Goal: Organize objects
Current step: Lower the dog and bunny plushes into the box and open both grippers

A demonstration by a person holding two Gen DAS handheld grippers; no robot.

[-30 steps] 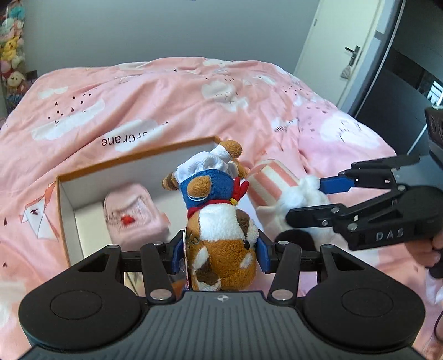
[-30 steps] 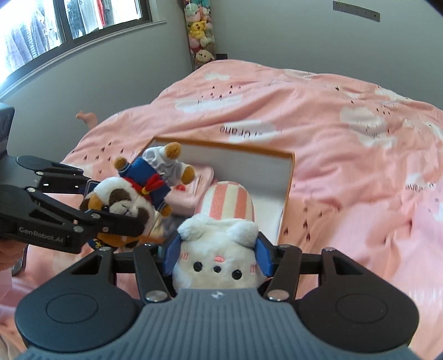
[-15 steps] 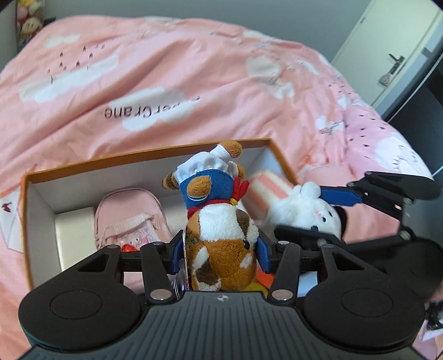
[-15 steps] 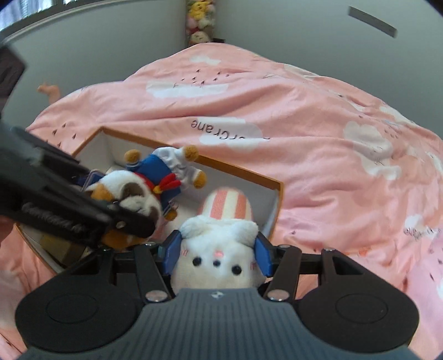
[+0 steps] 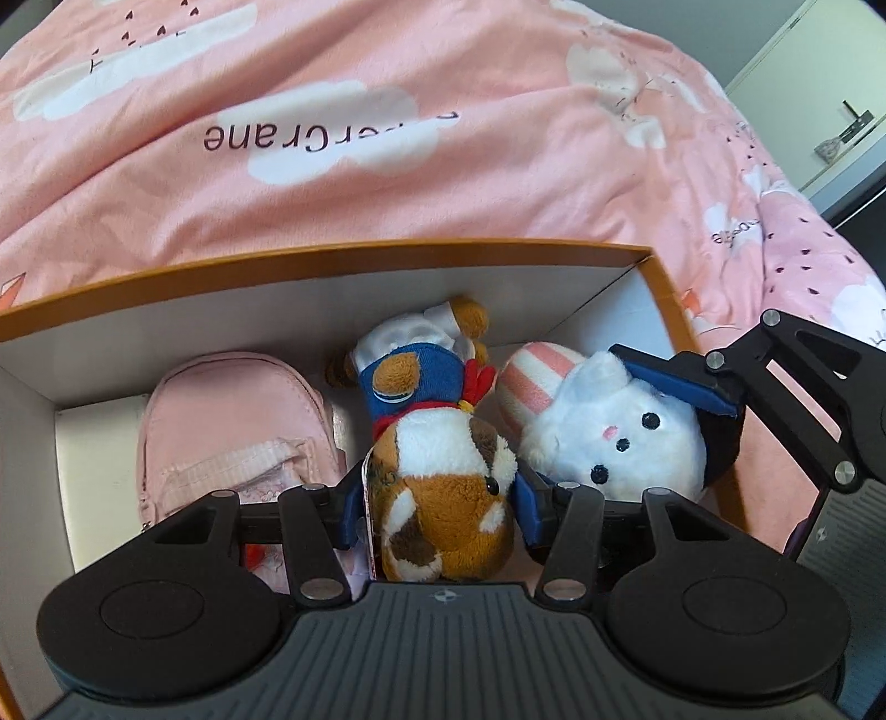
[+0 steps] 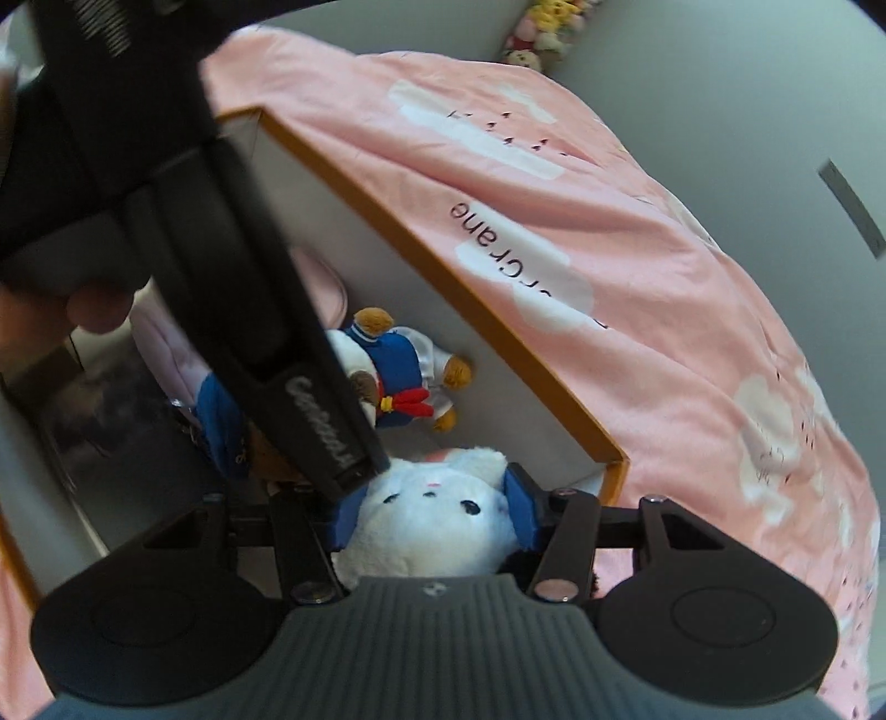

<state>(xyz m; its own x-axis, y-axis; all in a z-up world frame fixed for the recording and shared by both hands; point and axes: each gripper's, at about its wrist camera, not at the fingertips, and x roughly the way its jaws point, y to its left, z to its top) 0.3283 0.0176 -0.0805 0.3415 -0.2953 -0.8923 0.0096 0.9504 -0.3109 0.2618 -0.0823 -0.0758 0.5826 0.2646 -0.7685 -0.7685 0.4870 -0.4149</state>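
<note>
My left gripper (image 5: 440, 512) is shut on a brown and white plush dog (image 5: 443, 487) in a blue sailor suit, held down inside the orange-rimmed white box (image 5: 332, 260). My right gripper (image 6: 432, 507) is shut on a white plush cat (image 6: 426, 520) with a pink striped body (image 5: 534, 374), also inside the box, at its right end. In the left wrist view the cat (image 5: 614, 435) lies right beside the dog. In the right wrist view the dog (image 6: 398, 382) shows behind the left gripper's arm (image 6: 221, 249), which hides much of the box.
A pink mini backpack (image 5: 238, 437) lies in the box, left of the dog. The box sits on a pink cloud-print duvet (image 5: 387, 138). A door (image 5: 830, 111) is at the far right. Plush toys (image 6: 548, 27) hang on the far wall.
Both grippers have moved down and forward, bringing the dog and the cat from above the box into it. Both stay shut on their toys.
</note>
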